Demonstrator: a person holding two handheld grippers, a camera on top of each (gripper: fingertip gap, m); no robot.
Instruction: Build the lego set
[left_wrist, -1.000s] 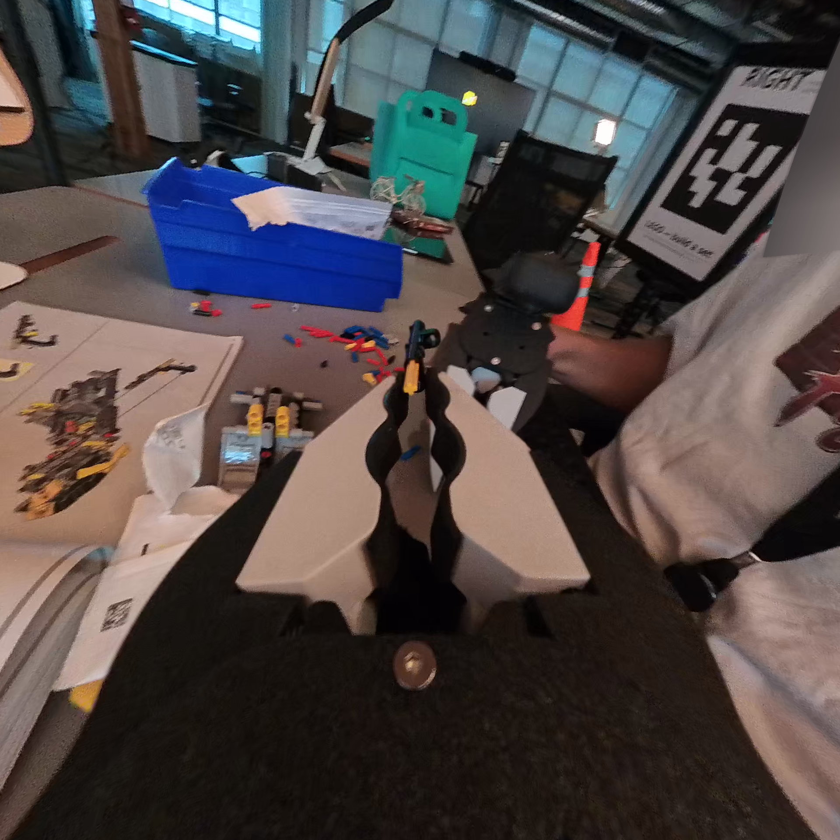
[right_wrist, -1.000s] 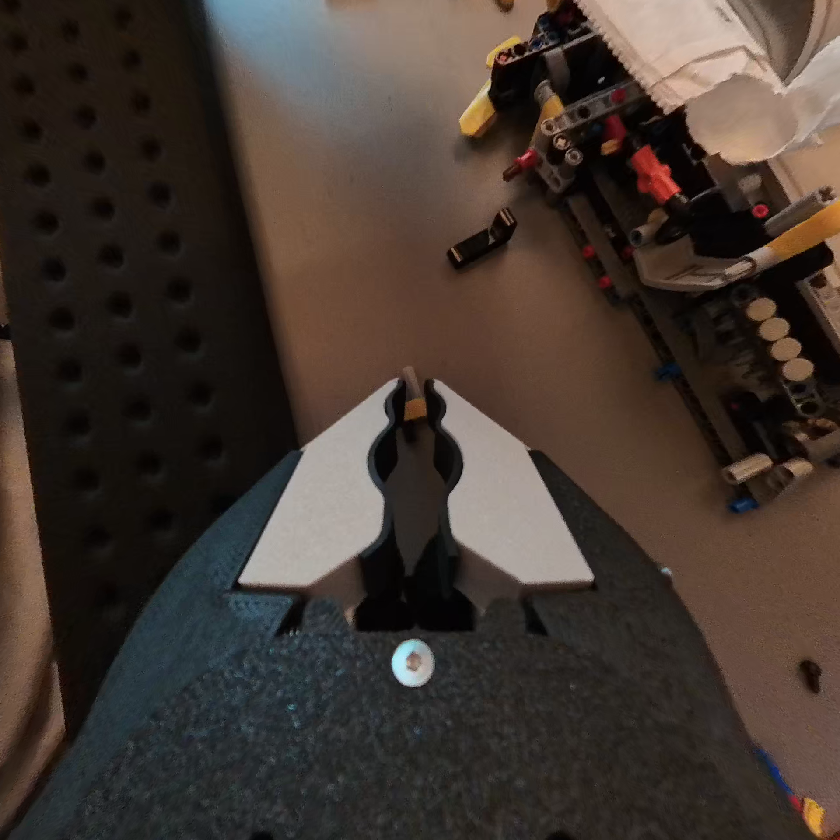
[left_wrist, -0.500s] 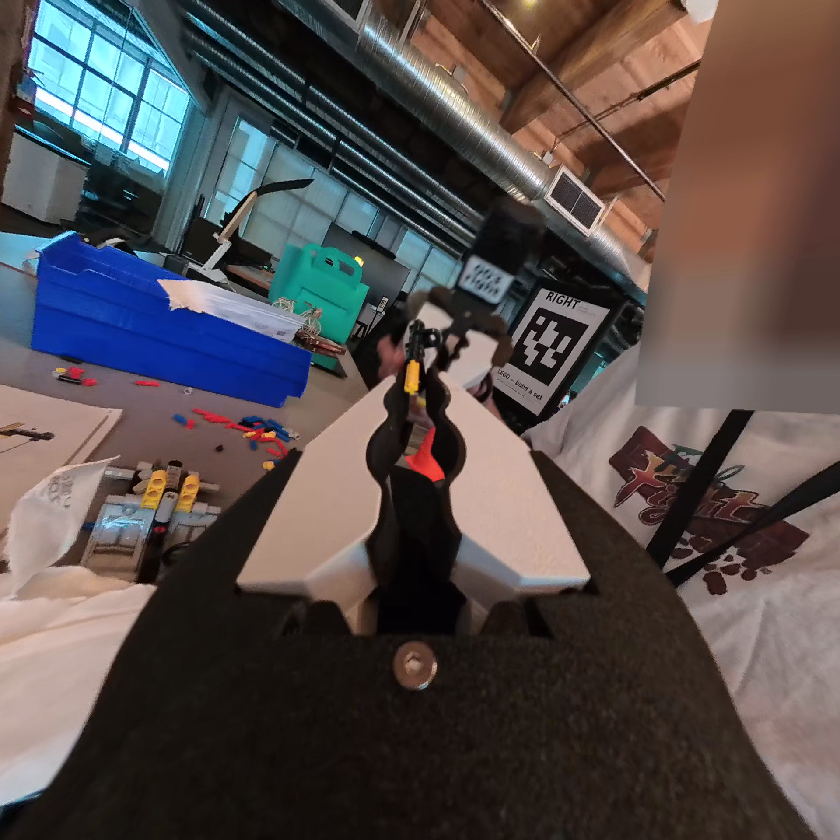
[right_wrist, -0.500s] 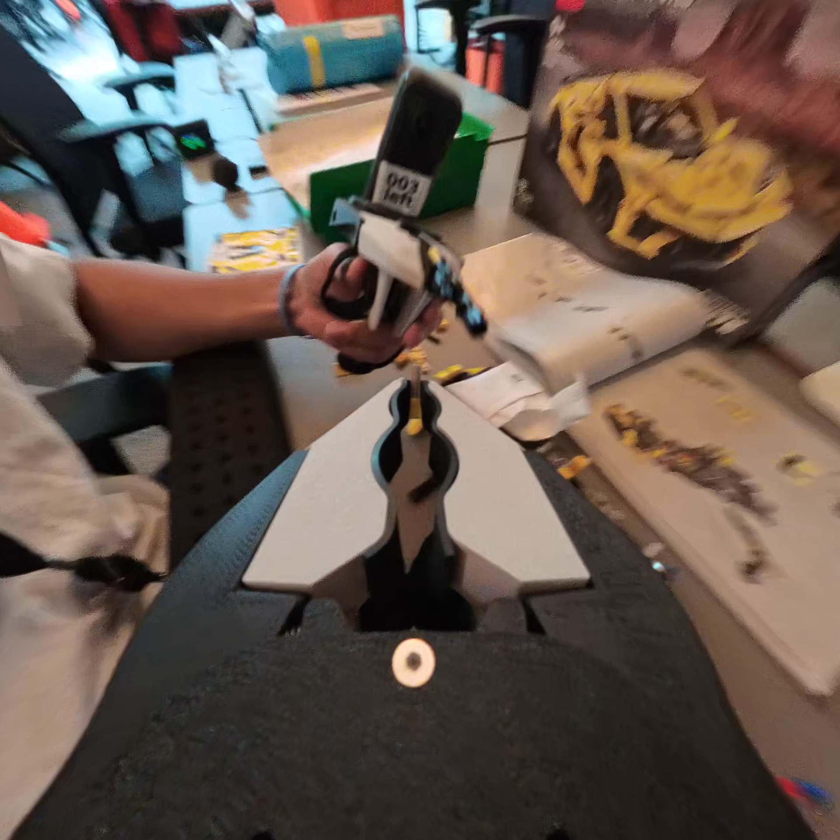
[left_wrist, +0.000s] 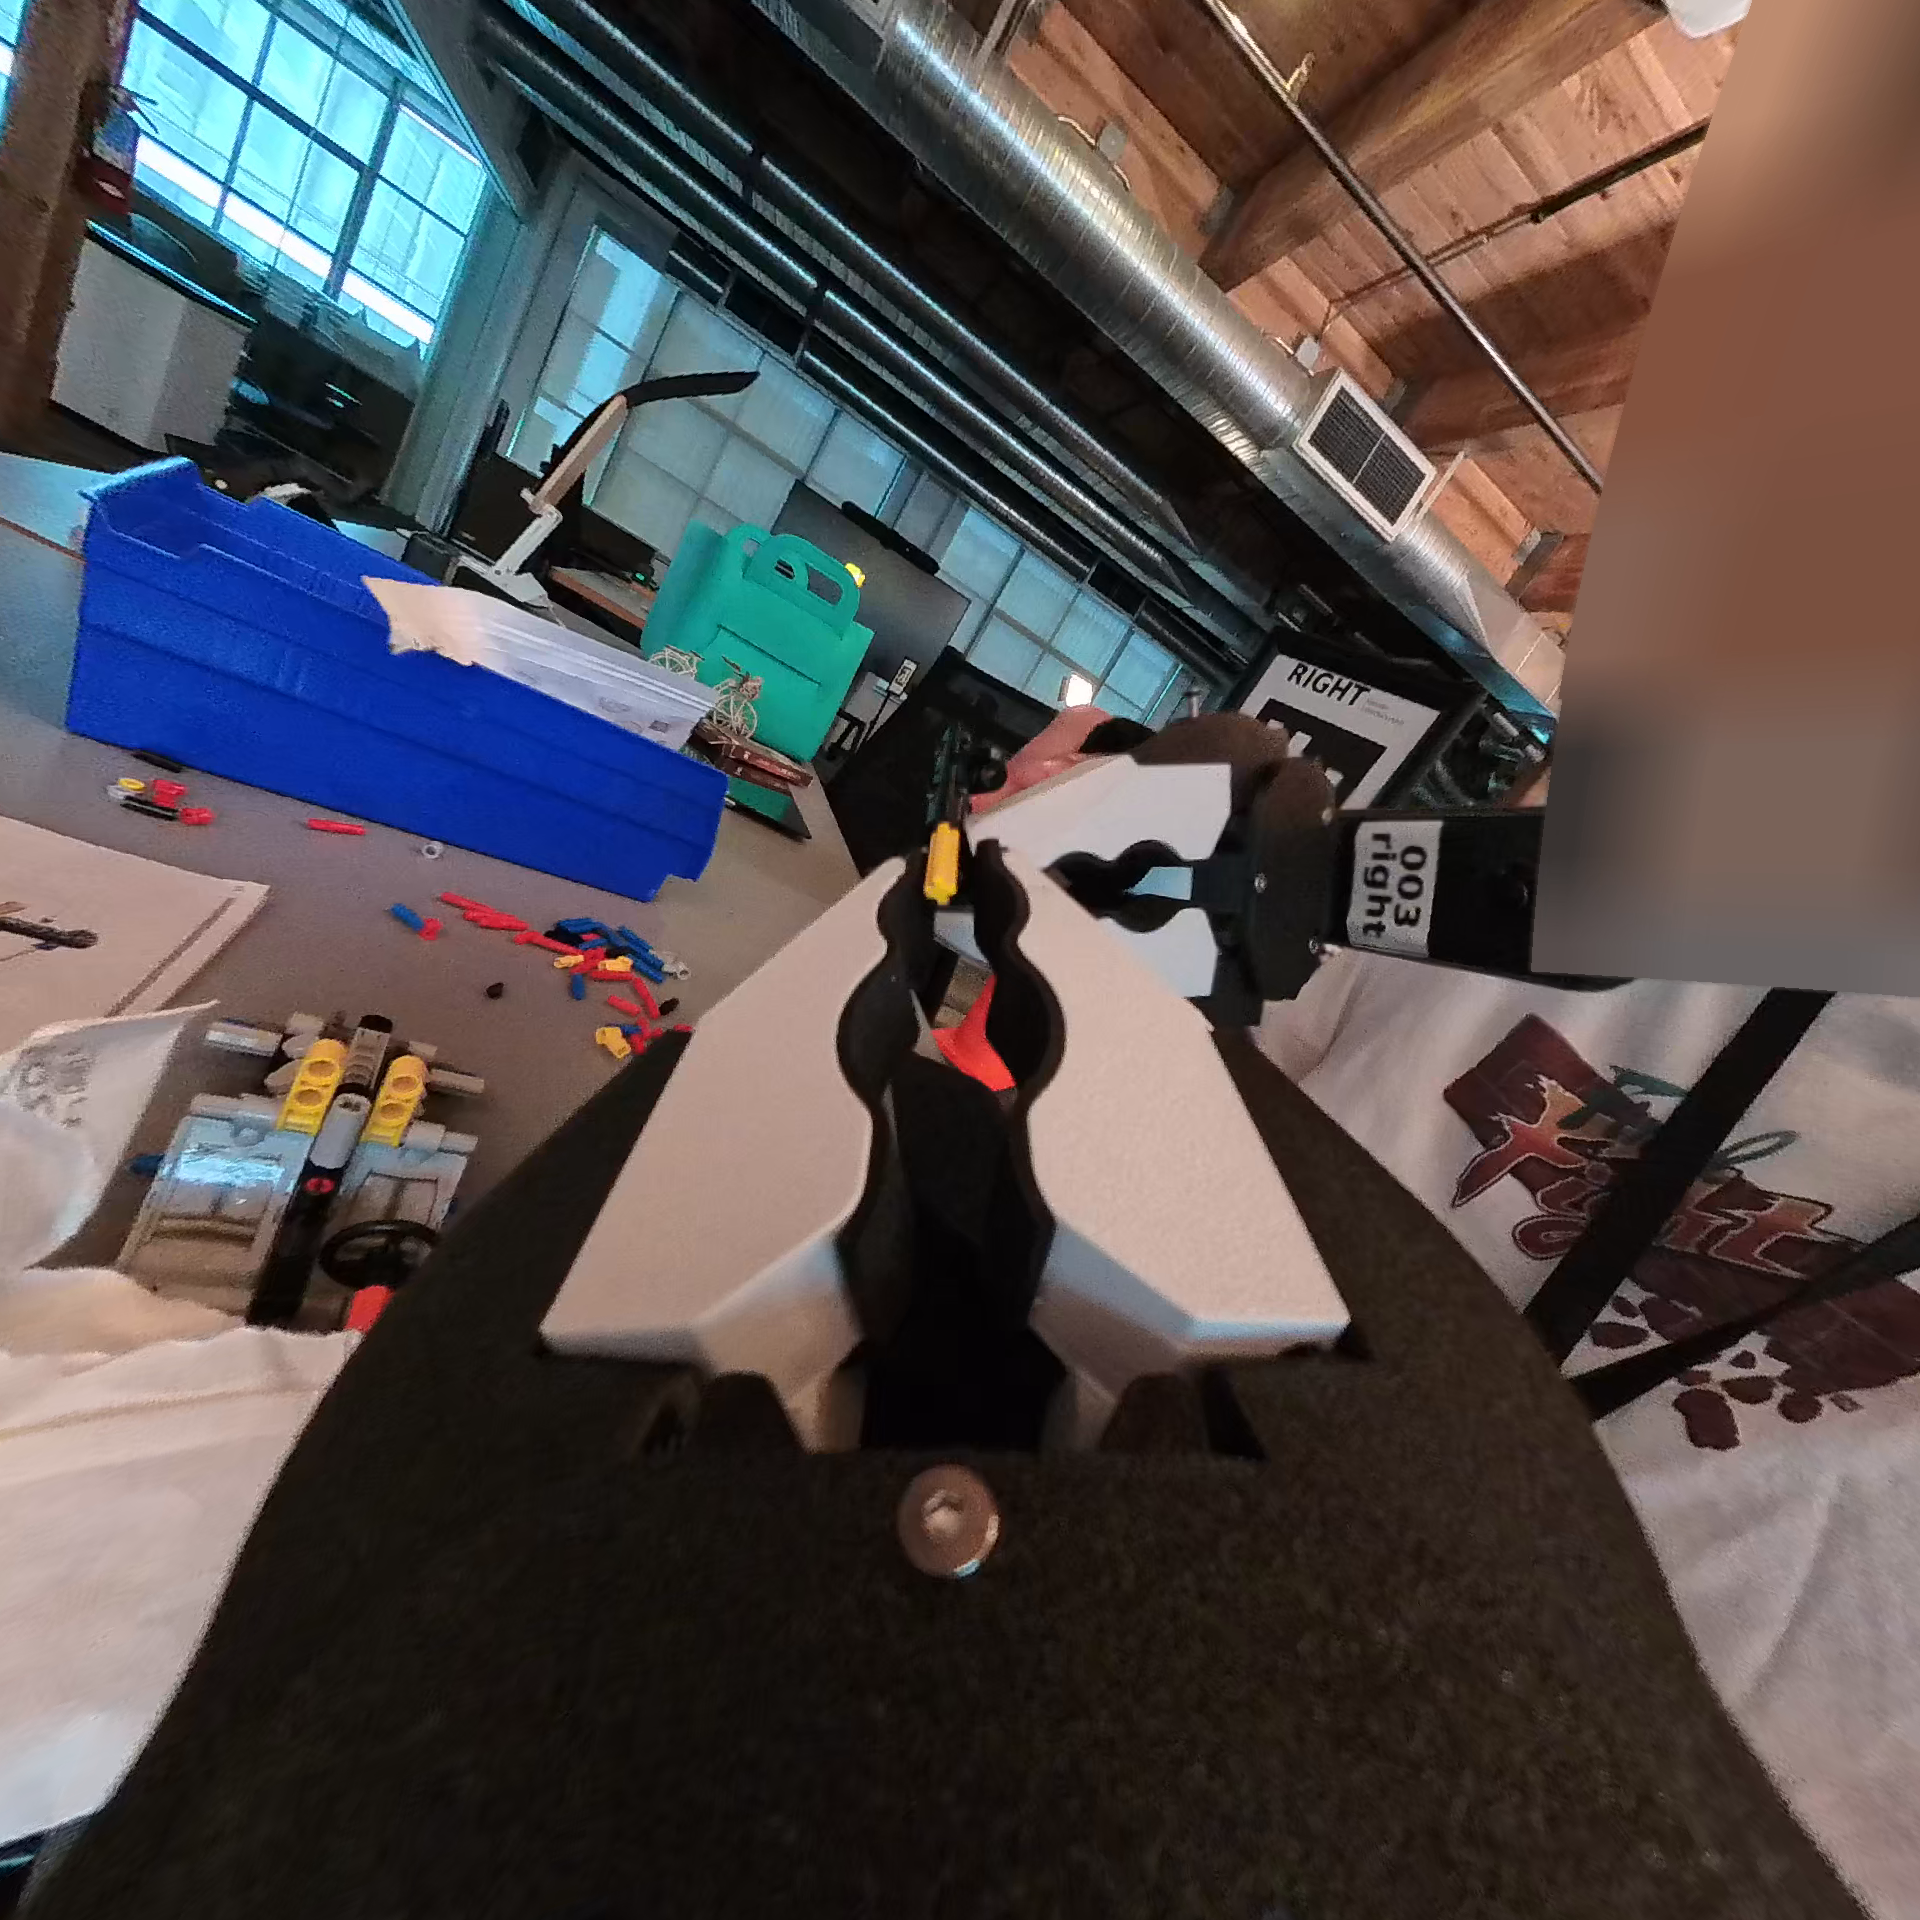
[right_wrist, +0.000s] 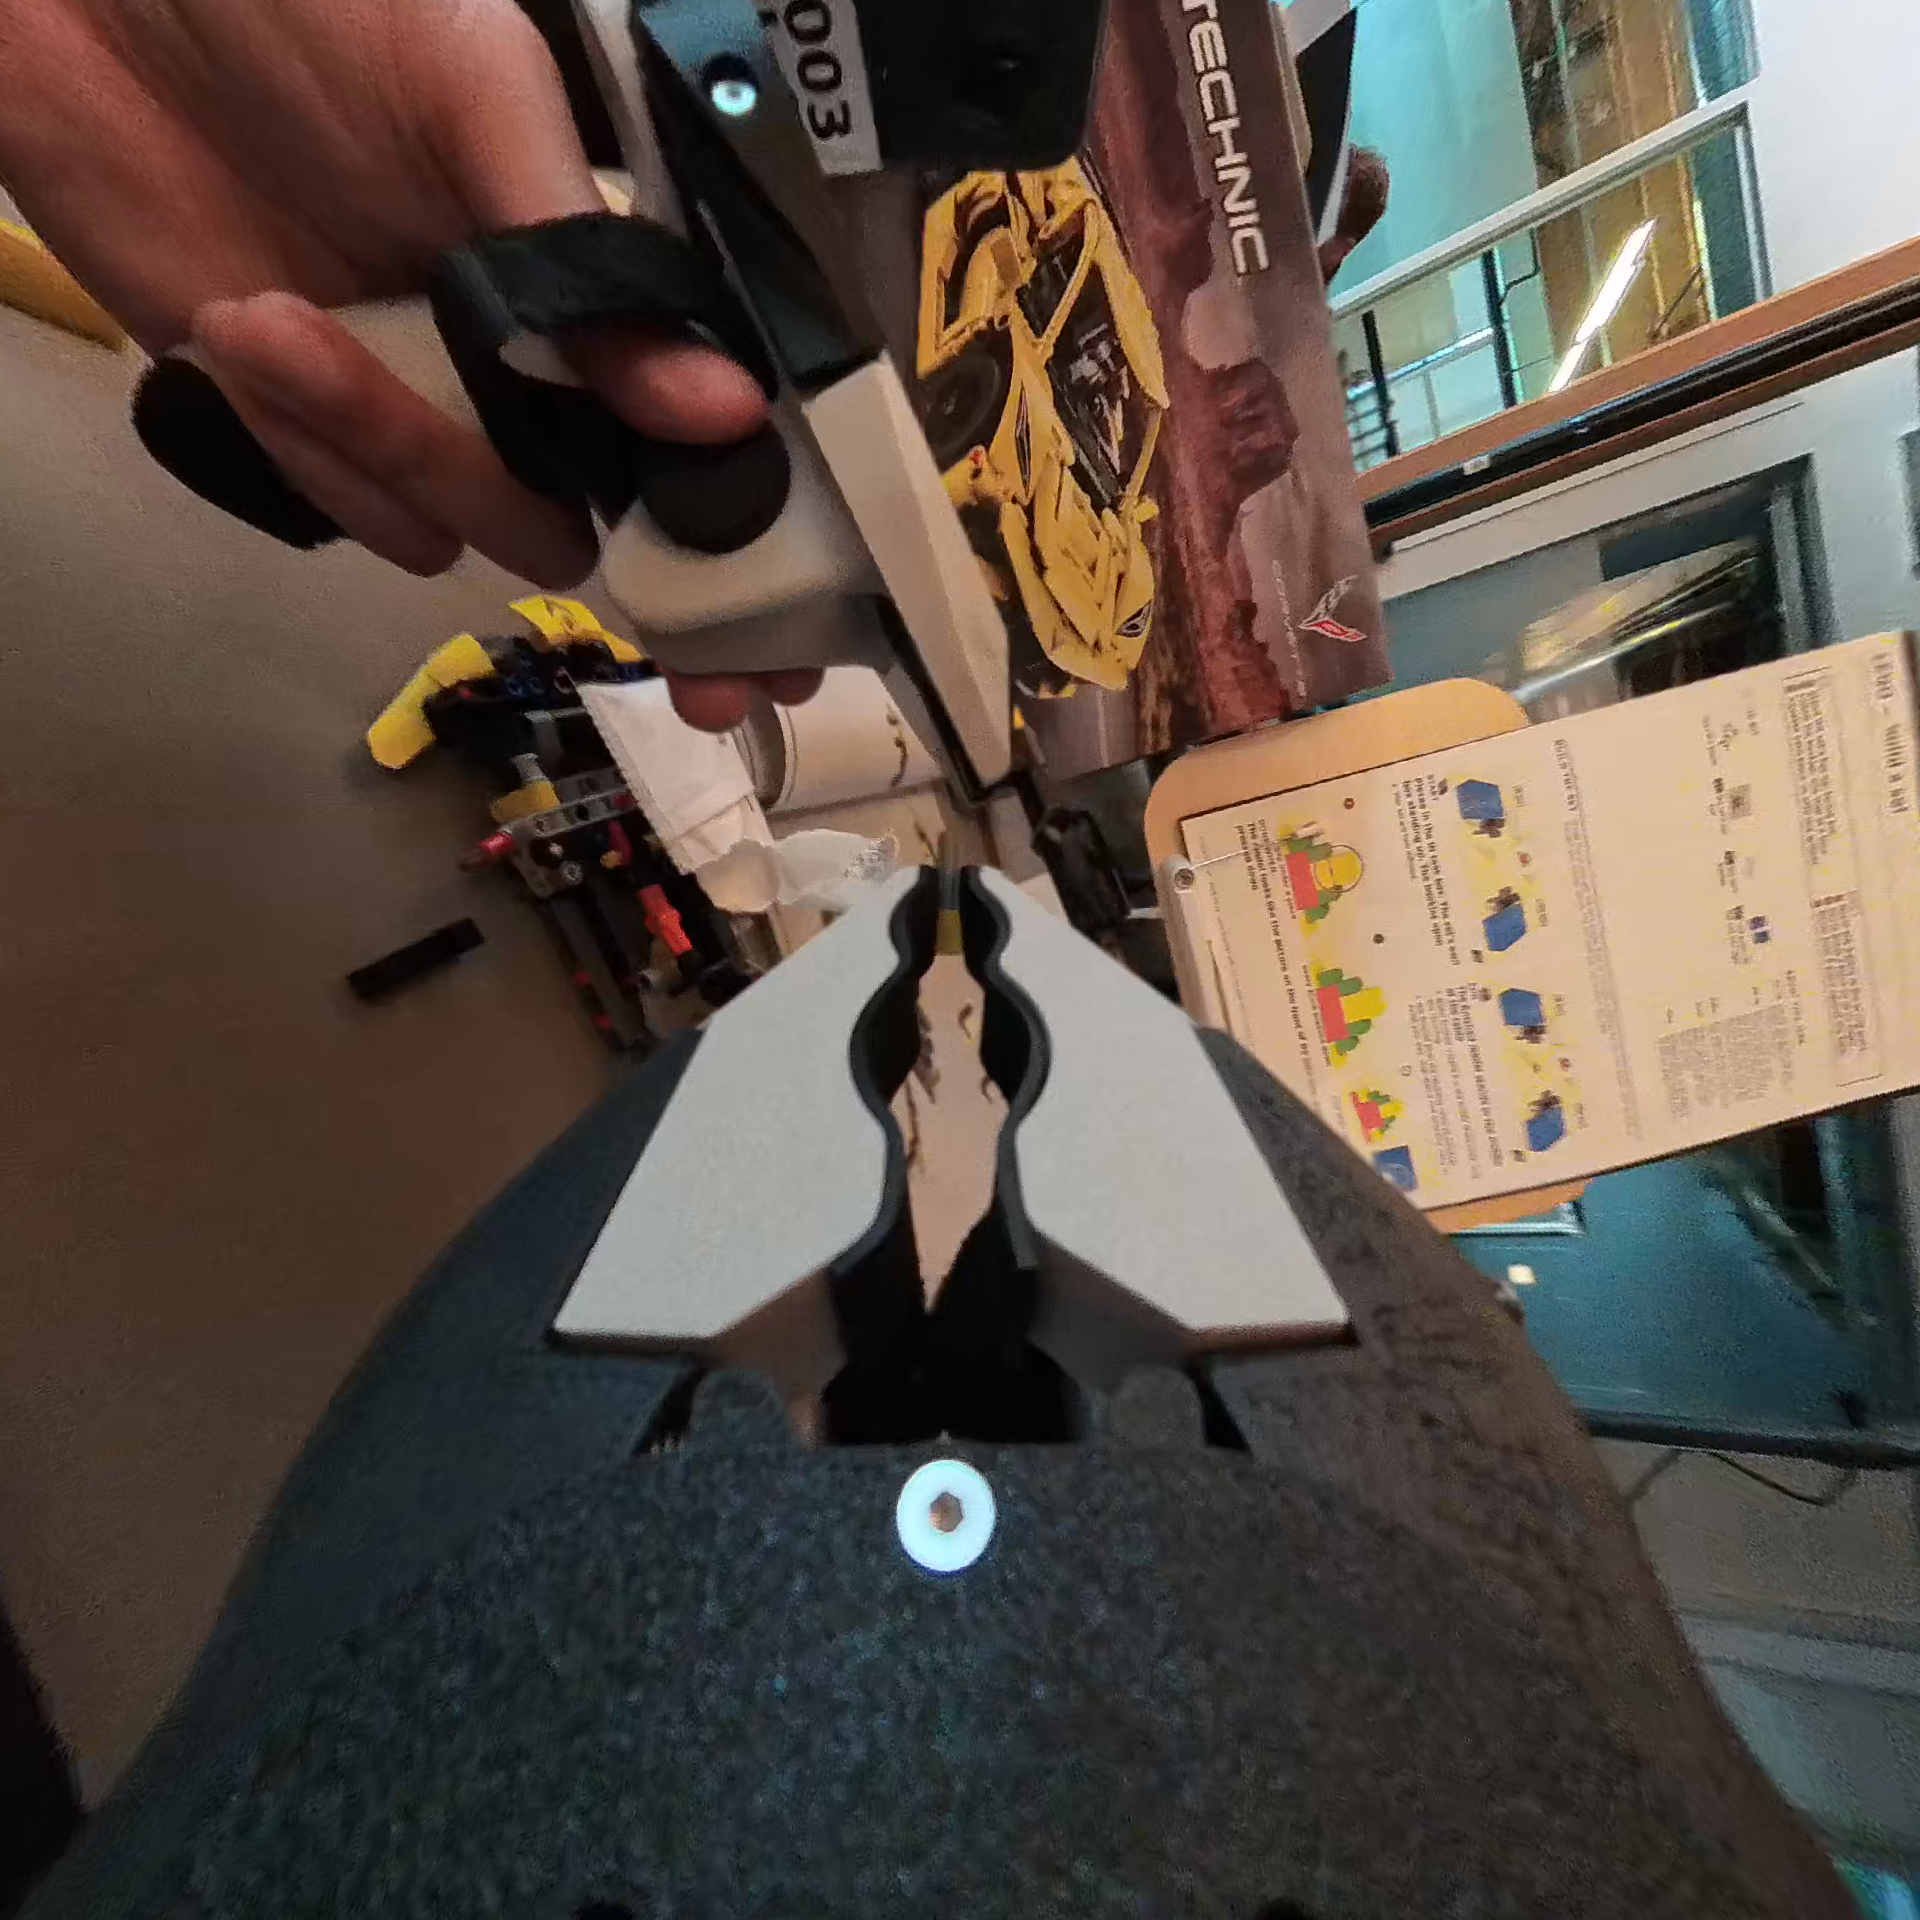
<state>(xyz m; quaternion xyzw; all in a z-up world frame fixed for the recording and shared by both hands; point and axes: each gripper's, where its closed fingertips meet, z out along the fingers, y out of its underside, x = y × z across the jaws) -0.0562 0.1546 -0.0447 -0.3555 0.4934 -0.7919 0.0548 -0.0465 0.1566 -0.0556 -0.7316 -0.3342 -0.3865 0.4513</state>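
Note:
My left gripper (left_wrist: 945, 862) is shut on a small lego piece (left_wrist: 942, 878) with a yellow pin and a dark part above it, held up in the air. My right gripper (right_wrist: 945, 883) is shut on a thin grey axle with a yellow bush (right_wrist: 948, 920). In the left wrist view the right gripper (left_wrist: 987, 821) comes in from the right, its tips almost touching the held piece. The left gripper, held by a hand (right_wrist: 436, 343), fills the top of the right wrist view. The partly built lego model (left_wrist: 312, 1143) lies on the table below, and also shows in the right wrist view (right_wrist: 582, 831).
A blue bin (left_wrist: 343, 675) stands at the back of the table, with loose small pieces (left_wrist: 597, 961) in front of it. The lego box (right_wrist: 1122, 416) and a clipboard with a printed sheet (right_wrist: 1558, 935) stand behind. A black piece (right_wrist: 416, 961) lies on the table. My two grippers' fingertips are within a few centimetres of each other.
Both grippers have lifted off the table and come together. The right gripper has swung in from the right, close to the left gripper's tips. Both stay shut on their pieces.

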